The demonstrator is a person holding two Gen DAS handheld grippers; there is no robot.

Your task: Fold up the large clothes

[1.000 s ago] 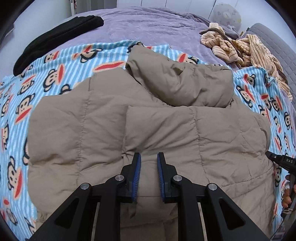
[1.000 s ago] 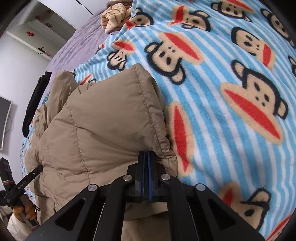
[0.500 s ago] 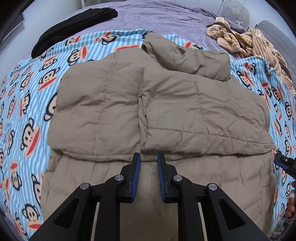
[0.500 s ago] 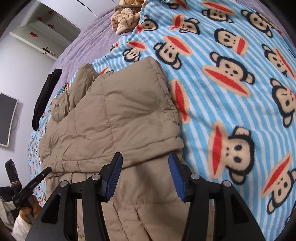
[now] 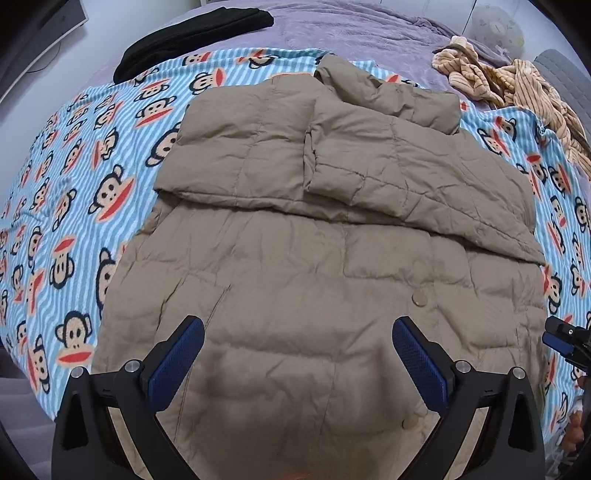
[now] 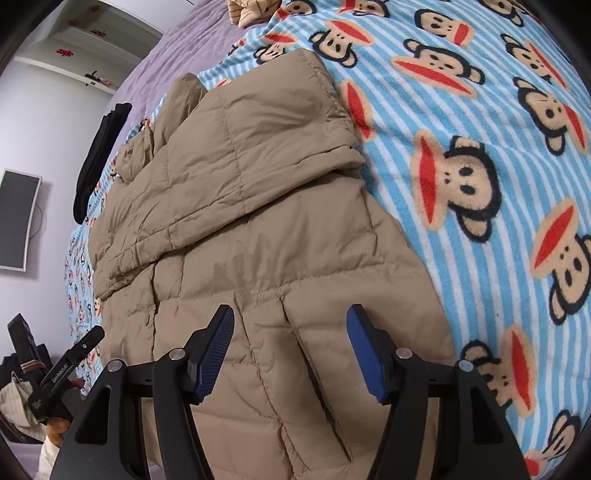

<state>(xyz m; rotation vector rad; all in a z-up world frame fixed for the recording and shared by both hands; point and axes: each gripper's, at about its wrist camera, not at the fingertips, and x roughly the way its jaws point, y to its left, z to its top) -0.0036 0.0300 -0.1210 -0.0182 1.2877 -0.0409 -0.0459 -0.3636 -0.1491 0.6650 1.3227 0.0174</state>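
Note:
A tan quilted puffer jacket (image 5: 303,266) lies flat on a blue striped monkey-print blanket (image 5: 74,177). Its upper part with the sleeves is folded down over the body, the fold edge running across the middle. My left gripper (image 5: 298,336) is open and empty above the jacket's near hem. My right gripper (image 6: 290,325) is open and empty above the jacket's (image 6: 258,221) right side near the hem. The right gripper's tip also shows at the right edge of the left wrist view (image 5: 561,338).
A black garment (image 5: 192,33) lies on the purple bedspread (image 5: 351,29) at the back left. A tan striped garment (image 5: 517,85) is heaped at the back right. A monitor (image 6: 16,218) hangs on the wall at left.
Both grippers let go of the folded-down jacket top, opened wide, and pulled back toward the near hem. The fold now rests flat on the jacket body.

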